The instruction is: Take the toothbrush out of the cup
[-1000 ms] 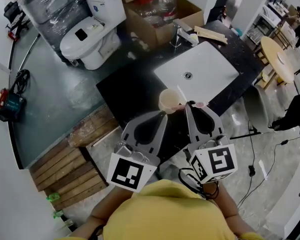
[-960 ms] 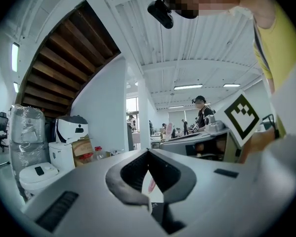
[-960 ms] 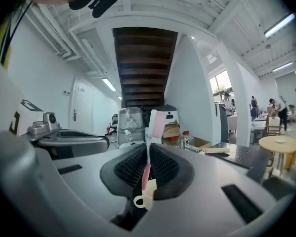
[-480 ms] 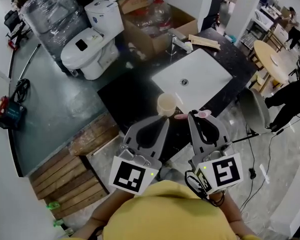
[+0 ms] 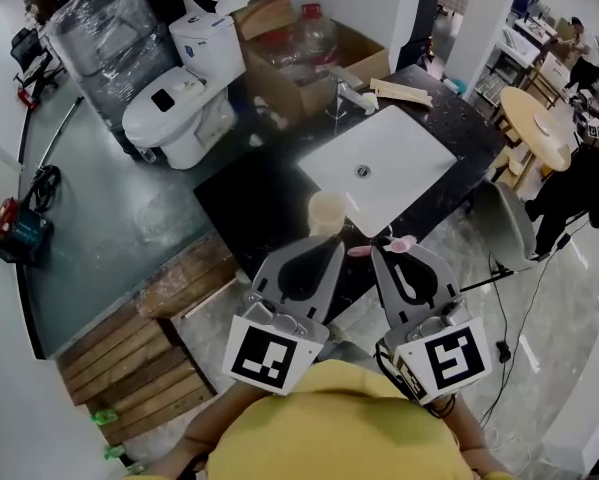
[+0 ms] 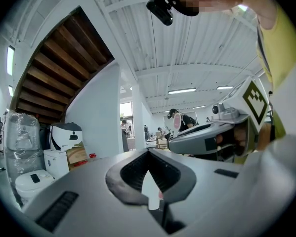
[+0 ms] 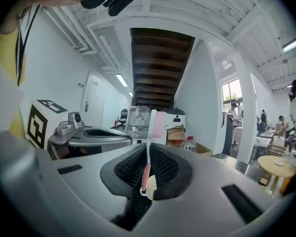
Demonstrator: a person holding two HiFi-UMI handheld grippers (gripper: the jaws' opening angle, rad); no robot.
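Note:
A cream cup point(image 5: 326, 211) stands upright on the black counter point(image 5: 247, 186), just left of the white sink point(image 5: 414, 153). My right gripper point(image 5: 382, 252) is shut on the pink and white toothbrush point(image 5: 384, 245), which lies crosswise at its tips, clear of the cup and to its lower right. In the right gripper view the toothbrush point(image 7: 156, 125) stands up between the jaws of that gripper point(image 7: 148, 154), brush head uppermost. My left gripper point(image 5: 329, 247) is shut with nothing in it, its tips just short of the cup; its own view point(image 6: 148, 154) points at the ceiling.
A faucet point(image 5: 343, 92) stands at the sink's far edge. Behind the counter are a cardboard box with a water jug point(image 5: 309, 48) and a white toilet point(image 5: 179, 98). A wooden pallet point(image 5: 129, 353) lies on the floor at the left. People stand by a round table point(image 5: 539, 128) at the right.
My right gripper has drawn back toward me with the toothbrush, which was at the cup's rim and now hangs clear of it. The left gripper has stayed near the cup.

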